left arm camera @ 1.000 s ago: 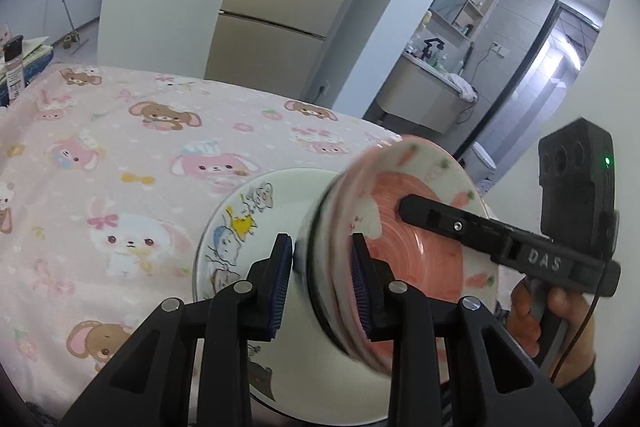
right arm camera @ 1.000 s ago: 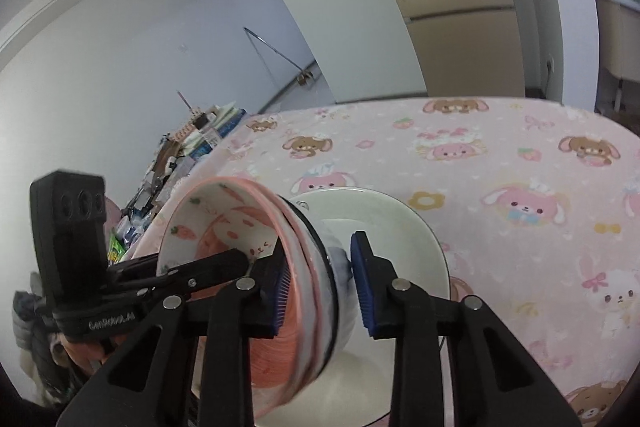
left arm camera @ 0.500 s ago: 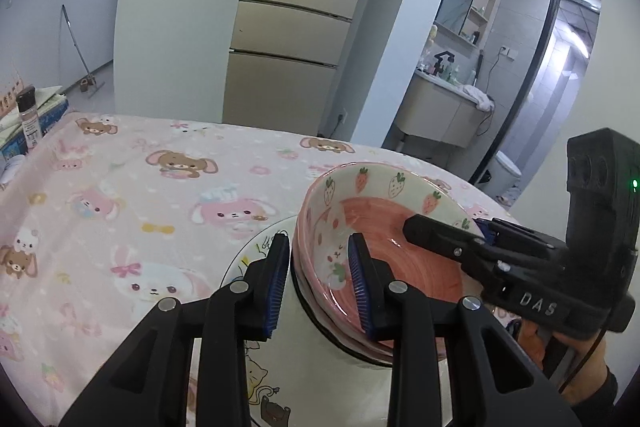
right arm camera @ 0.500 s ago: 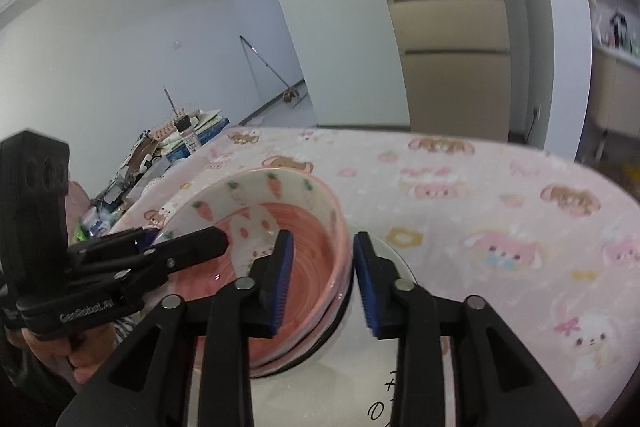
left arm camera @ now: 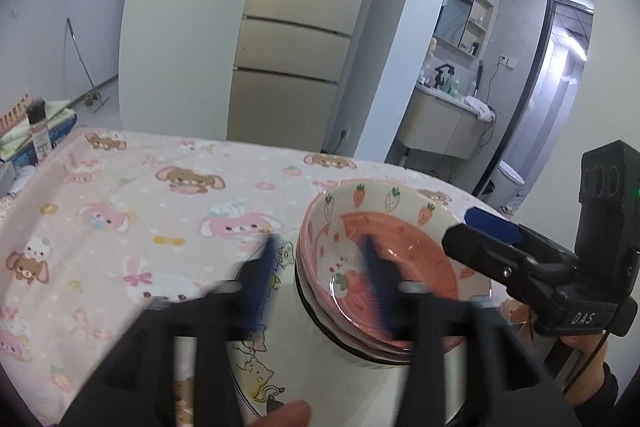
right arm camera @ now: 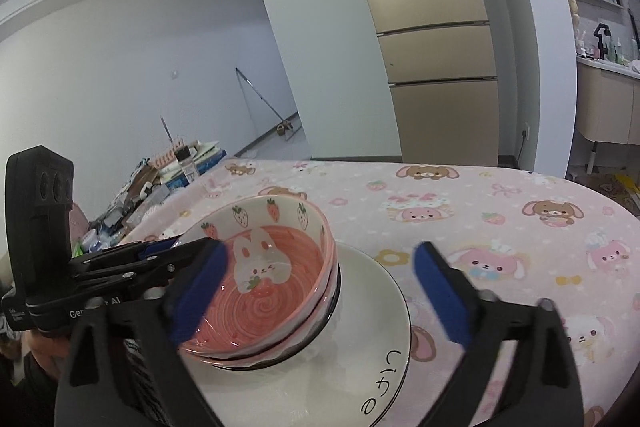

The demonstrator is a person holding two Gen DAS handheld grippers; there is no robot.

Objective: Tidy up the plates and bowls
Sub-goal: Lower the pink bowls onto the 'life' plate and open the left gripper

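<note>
A stack of pink strawberry-and-bunny bowls (left arm camera: 384,255) (right arm camera: 272,287) stands upright on a white plate (left arm camera: 256,367) (right arm camera: 372,307) with drawings and black lettering. My left gripper (left arm camera: 318,279), blurred, straddles the near rim, one finger outside and one inside. Its jaws are opening and neither pad presses on the rim. My right gripper (right arm camera: 320,293) straddles the opposite rim. Its jaws are also opening wide, with the outer pad far off the bowl. Each gripper shows in the other's view: the right gripper (left arm camera: 480,233) and the left gripper (right arm camera: 168,253).
A pink cartoon-animal cloth (left arm camera: 140,211) covers the table. Books, a spice bottle (left arm camera: 38,135) and other clutter (right arm camera: 160,179) sit at its left end. A fingertip (left arm camera: 288,415) shows at the bottom edge. A beige fridge (left arm camera: 292,59) stands behind the table.
The bowl stack went from tilted in both grips to upright on the plate. Both grippers' jaws have spread off its rim.
</note>
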